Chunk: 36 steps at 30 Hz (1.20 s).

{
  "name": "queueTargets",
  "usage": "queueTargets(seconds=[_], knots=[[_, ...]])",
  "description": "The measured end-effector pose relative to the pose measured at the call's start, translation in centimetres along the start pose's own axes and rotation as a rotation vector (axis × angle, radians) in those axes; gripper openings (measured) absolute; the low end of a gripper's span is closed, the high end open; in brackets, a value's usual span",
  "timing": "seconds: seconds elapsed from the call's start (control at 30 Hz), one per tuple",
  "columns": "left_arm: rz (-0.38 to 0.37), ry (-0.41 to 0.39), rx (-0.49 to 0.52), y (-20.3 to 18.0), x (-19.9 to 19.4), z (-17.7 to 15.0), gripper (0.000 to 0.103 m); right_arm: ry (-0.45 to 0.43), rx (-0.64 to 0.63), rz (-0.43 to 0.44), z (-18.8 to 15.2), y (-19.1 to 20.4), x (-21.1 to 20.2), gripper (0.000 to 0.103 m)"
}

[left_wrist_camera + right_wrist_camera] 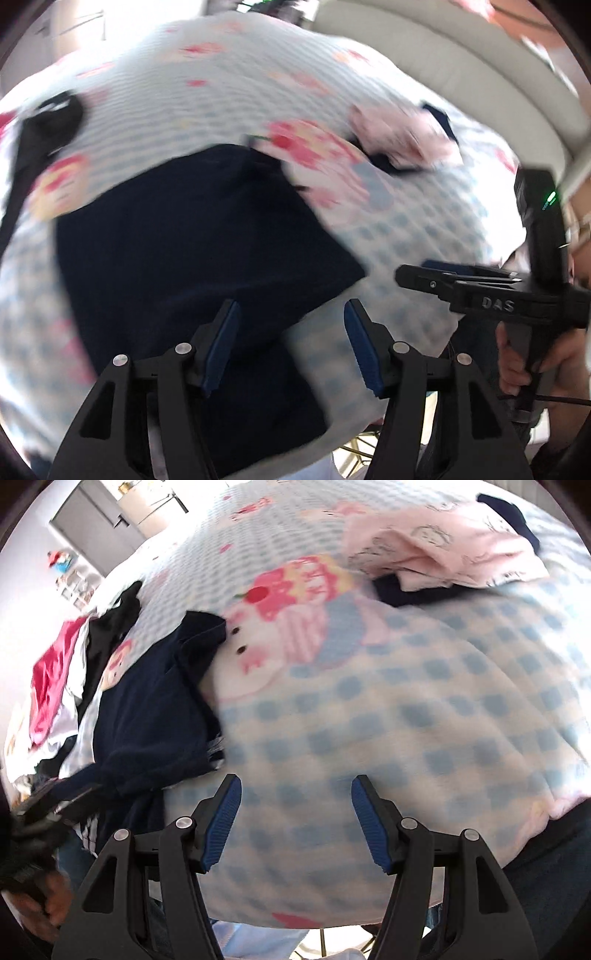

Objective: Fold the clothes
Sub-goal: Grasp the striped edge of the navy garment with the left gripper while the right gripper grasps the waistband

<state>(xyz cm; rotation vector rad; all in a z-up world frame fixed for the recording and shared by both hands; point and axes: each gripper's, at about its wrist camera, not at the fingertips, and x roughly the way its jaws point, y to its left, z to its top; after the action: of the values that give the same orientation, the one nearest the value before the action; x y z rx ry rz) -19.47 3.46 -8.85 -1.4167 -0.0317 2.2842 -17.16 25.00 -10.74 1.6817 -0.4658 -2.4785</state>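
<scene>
A dark navy garment [192, 251] lies on a blue-and-white checked bedspread [417, 229] with pink cartoon prints. My left gripper [291, 314] is open and empty, just above the garment's near right edge. In the right wrist view the same garment [155, 709] lies at the left, with a striped trim at its edge. My right gripper [295, 794] is open and empty over bare bedspread [406, 720], to the right of the garment. It also shows in the left wrist view [443, 280] at the right, its jaws seen side-on. Both views are motion-blurred.
A pink printed garment [436, 546] lies on a dark one [399, 589] at the far right of the bed. A heap of red, white and black clothes [62, 686] sits at the left. A pale padded headboard [461, 70] curves behind the bed.
</scene>
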Motion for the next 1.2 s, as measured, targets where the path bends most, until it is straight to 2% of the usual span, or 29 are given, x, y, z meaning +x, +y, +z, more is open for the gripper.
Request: queueTargets(seconds=[0.1,0.17,0.23,0.27,0.37,0.5,0.57,0.63,0.73,0.8,0.97,1.03,1.07,1.13,1.17,1.2], knots=[[-0.022,0.073,0.054,-1.9,3.2,0.7,0.061,0.0,-0.02,-0.001,0.2,-0.3,-0.2,0.064],[0.001,0.12,0.06,-2.0,5.0,0.9,0.056,0.012,-0.029,0.003,0.6,0.4,0.7,0.064],[0.008,0.101,0.006,-0.9,4.6,1.3,0.007,0.026,-0.046,0.0,0.6,0.9,1.4,0.064],[-0.009,0.078,-0.031,0.0,3.7,1.5,0.006,0.031,-0.057,-0.001,0.8,1.2,1.9,0.064],[-0.067,-0.06,-0.175,4.2,-1.7,2.0,0.006,0.038,-0.099,0.014,2.1,2.4,3.0,0.064],[-0.032,-0.194,-0.334,11.1,-7.5,1.9,0.006,0.025,-0.141,0.066,4.5,4.1,3.6,0.064],[-0.011,-0.221,-0.397,14.6,-8.5,1.5,0.006,0.006,-0.167,0.083,6.1,5.2,3.9,0.064],[0.018,-0.211,-0.457,18.2,-8.2,0.8,0.006,-0.006,-0.183,0.086,7.7,6.4,4.6,0.064],[0.036,-0.129,-0.491,21.3,-5.5,0.4,0.007,-0.007,-0.192,0.116,9.6,7.8,6.0,0.064],[0.024,-0.1,-0.494,21.9,-4.1,0.4,0.007,0.002,-0.195,0.121,10.7,8.7,7.1,0.064],[0.063,-0.082,-0.467,22.2,-2.8,0.8,0.01,-0.032,-0.216,0.131,13.6,10.8,8.8,0.064],[0.07,-0.073,-0.461,22.3,-2.7,0.6,0.016,-0.017,-0.246,0.136,14.3,11.8,9.9,0.066],[0.082,-0.075,-0.457,22.3,-2.8,0.4,0.017,0.005,-0.275,0.142,14.3,12.5,10.6,0.072],[0.127,-0.106,-0.46,22.5,-3.4,0.2,0.022,0.038,-0.324,0.102,14.0,13.3,12.5,0.071],[0.155,-0.116,-0.47,23.0,-3.2,0.4,0.027,0.055,-0.348,0.081,13.8,13.7,13.4,0.069],[0.175,-0.124,-0.491,23.9,-3.4,0.3,0.043,0.071,-0.372,0.06,13.7,14.1,14.4,0.065]])
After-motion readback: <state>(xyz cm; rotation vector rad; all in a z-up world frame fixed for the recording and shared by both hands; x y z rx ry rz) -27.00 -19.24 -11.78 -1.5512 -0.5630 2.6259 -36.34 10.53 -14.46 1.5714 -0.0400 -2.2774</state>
